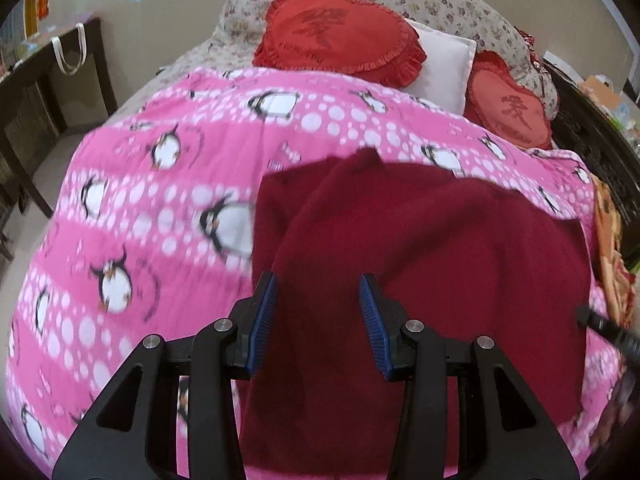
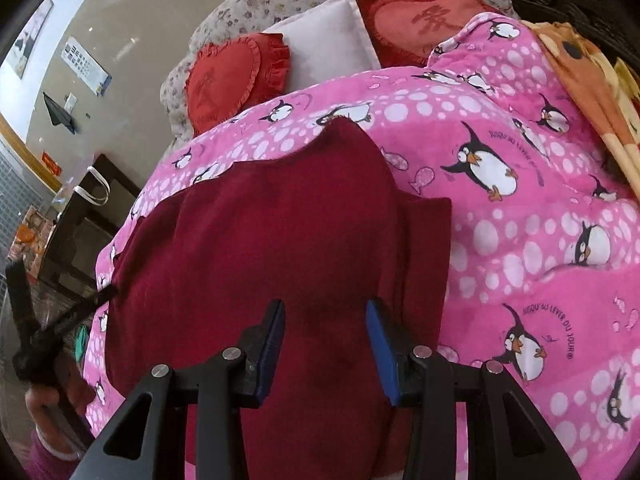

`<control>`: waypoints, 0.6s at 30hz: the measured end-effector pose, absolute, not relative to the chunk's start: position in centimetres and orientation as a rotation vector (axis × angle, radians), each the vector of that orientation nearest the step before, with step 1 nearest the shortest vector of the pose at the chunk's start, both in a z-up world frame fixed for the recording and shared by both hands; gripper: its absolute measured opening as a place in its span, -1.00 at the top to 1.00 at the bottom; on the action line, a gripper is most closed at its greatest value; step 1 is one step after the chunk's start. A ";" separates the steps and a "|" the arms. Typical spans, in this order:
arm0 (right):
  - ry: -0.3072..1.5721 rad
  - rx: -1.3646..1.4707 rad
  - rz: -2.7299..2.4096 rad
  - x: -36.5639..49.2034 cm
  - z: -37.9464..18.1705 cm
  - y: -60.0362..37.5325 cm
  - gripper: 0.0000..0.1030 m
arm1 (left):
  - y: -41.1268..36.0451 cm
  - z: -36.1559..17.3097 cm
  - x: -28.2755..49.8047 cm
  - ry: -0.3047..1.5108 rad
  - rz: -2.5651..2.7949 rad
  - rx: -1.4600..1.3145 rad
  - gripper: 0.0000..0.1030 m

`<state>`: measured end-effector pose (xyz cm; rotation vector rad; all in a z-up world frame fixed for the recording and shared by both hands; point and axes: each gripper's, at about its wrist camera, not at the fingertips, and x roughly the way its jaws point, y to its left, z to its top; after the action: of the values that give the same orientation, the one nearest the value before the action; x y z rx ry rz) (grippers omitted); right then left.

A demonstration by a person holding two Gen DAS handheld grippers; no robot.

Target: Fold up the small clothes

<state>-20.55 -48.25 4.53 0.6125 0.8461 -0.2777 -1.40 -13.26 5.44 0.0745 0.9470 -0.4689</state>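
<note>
A dark red garment (image 1: 420, 264) lies spread on a pink penguin-print blanket (image 1: 140, 208) on a bed. It also shows in the right wrist view (image 2: 260, 232), partly folded with a layer lying over it. My left gripper (image 1: 318, 284) is open, its blue pads above the garment's near part, holding nothing. My right gripper (image 2: 326, 312) is open over the garment's near edge, also empty. The left gripper shows at the left edge of the right wrist view (image 2: 36, 340), held by a hand.
Red heart cushions (image 1: 340, 36) and a white pillow (image 1: 440, 64) lie at the head of the bed. An orange patterned cloth (image 2: 592, 80) lies at the blanket's right side. A dark table (image 1: 36, 92) with a white-handled bag stands to the left.
</note>
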 end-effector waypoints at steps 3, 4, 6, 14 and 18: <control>0.822 0.600 -0.281 -20.8 6.1 -47.8 0.22 | -11.5 5.3 -2.9 0.951 -0.478 0.052 0.18; 0.812 0.590 -0.282 -21.0 6.7 -47.5 0.22 | -11.0 5.2 -3.3 0.956 -0.480 0.047 0.18; 0.809 0.578 -0.275 -21.2 7.2 -47.0 0.22 | -10.1 4.8 -3.9 0.969 -0.481 0.039 0.18; 0.968 0.607 -0.275 -20.8 3.0 -46.4 0.19 | -8.2 1.8 -4.7 1.063 -0.496 -0.010 0.18; 0.943 0.609 -0.273 -20.5 4.8 -45.8 0.18 | -7.4 1.6 -4.9 1.068 -0.515 -0.059 0.18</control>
<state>-20.45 -45.83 4.76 0.6091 0.9432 -0.2730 -4.93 -7.43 1.57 -0.0586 1.0685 -0.5146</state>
